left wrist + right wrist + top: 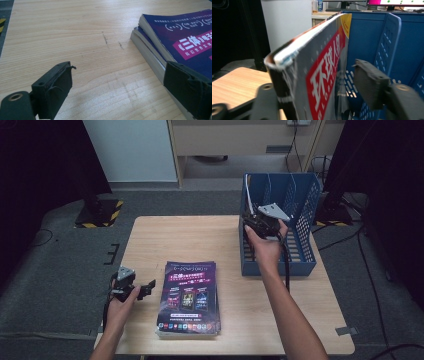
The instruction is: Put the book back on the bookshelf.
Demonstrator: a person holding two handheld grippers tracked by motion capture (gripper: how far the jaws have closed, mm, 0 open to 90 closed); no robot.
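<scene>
Now the left gripper [149, 286] is held wide apart near the table's [200, 232] front-left corner, just beside the stacked books [190, 297]. Further right, a magazine [322, 75] is seen upright between the right gripper's [257, 220] parted jaws, inside the blue rack [305, 205] at the far-right corner.

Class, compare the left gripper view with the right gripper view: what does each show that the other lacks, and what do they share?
Left gripper view alone: the stack of purple-covered books lying flat, with the left tongs open beside it. Right gripper view alone: an upright magazine with a red title band standing between the right tongs, which look parted, and the blue file rack behind it. Shared: the wooden table.
</scene>
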